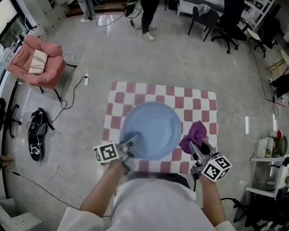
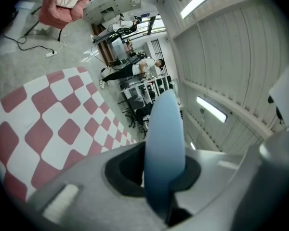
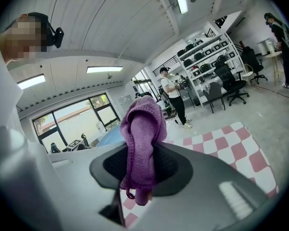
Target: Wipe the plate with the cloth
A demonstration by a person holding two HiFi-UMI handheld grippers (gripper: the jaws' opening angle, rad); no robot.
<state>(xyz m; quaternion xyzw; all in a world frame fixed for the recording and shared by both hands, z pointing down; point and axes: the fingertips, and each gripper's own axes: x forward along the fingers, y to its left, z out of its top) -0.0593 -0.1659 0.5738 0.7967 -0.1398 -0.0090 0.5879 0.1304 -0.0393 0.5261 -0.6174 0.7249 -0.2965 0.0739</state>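
While the left hand-held gripper [image 1: 130, 143] pinches the near rim of the blue plate [image 1: 153, 128] over the checkered desk [image 1: 195, 102], the right hand-held gripper [image 1: 195, 149] clamps the purple cloth [image 1: 196, 133] just beside it. The plate looks rigid, smooth and probably slippery, so its rim wants a firm hold. The cloth seems soft, limp and light.

Ceiling strips [image 2: 198, 0] give bright, even light, with glare on the far floor [image 1: 105, 19]. Gripper views bulge, dark-cornered; the near plate [image 2: 164, 148] blurs.
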